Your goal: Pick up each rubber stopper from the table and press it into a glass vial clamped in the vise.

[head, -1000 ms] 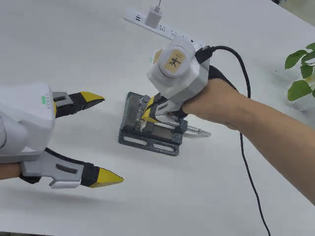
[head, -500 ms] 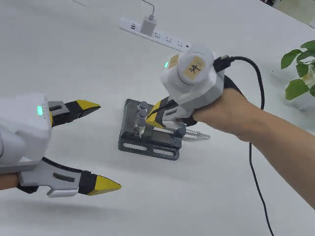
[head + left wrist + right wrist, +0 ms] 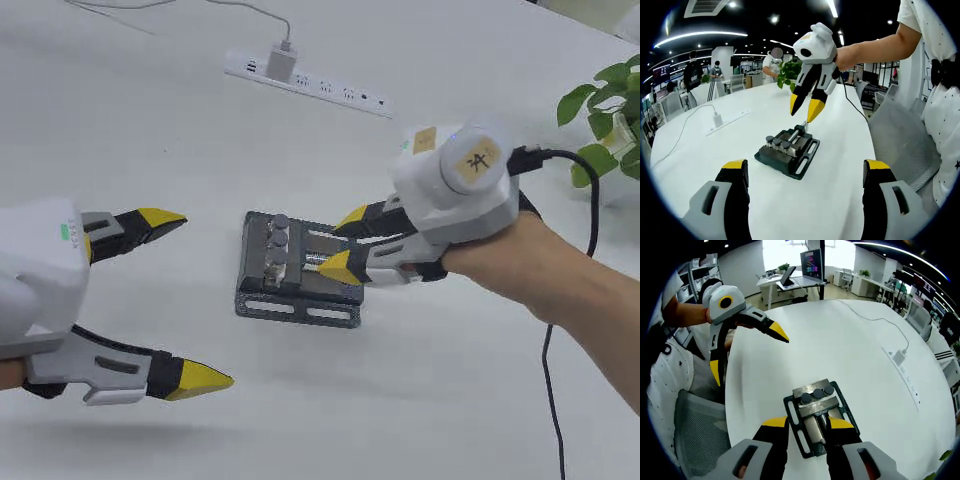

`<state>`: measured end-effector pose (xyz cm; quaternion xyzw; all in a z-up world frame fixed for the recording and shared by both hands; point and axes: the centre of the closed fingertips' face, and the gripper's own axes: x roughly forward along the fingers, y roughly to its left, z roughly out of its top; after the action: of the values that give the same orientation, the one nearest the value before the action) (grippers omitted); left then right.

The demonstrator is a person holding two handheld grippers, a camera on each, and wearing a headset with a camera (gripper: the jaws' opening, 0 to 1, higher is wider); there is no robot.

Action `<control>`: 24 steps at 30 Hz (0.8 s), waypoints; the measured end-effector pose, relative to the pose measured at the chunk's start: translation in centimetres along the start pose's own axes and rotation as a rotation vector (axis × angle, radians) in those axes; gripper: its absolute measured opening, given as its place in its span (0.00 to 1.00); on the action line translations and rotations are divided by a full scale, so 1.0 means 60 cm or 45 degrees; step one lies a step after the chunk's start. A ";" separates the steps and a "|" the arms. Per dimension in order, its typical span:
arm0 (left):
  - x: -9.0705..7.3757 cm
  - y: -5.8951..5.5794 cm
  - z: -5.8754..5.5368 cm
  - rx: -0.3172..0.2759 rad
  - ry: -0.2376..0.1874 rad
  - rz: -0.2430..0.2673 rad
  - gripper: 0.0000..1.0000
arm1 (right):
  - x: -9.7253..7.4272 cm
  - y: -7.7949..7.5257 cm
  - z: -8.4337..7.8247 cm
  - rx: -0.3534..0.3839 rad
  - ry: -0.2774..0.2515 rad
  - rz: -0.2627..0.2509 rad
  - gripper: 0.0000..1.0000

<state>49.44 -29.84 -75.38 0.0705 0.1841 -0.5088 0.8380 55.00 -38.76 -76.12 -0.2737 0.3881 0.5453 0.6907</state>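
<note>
Head view: the white surface [image 3: 200,130] spreads under everything. The left hand-held gripper [image 3: 203,298] hangs well to the left of the dark vise [image 3: 300,290], released, its jaws spread wide with nothing between them. The right hand-held gripper [image 3: 342,243] hovers at the vise's right end, over the screw, jaws parted and empty. Three grey rubber stoppers [image 3: 277,240] stand in a row in the vise's clamp, near the right hand-held gripper's yellow tips but apart from them.
</note>
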 end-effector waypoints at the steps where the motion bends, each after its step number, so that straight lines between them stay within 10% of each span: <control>1: 0.000 0.001 -0.001 0.002 0.006 0.001 0.95 | -0.004 0.000 -0.004 0.025 -0.023 -0.004 0.27; 24: 0.011 0.015 -0.013 0.056 0.104 -0.010 0.99 | -0.052 0.004 -0.097 0.176 -0.272 -0.079 0.65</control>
<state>50.31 -29.77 -76.39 0.1088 0.2072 -0.5128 0.8260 53.05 -45.08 -76.69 -0.1778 0.3404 0.5217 0.7618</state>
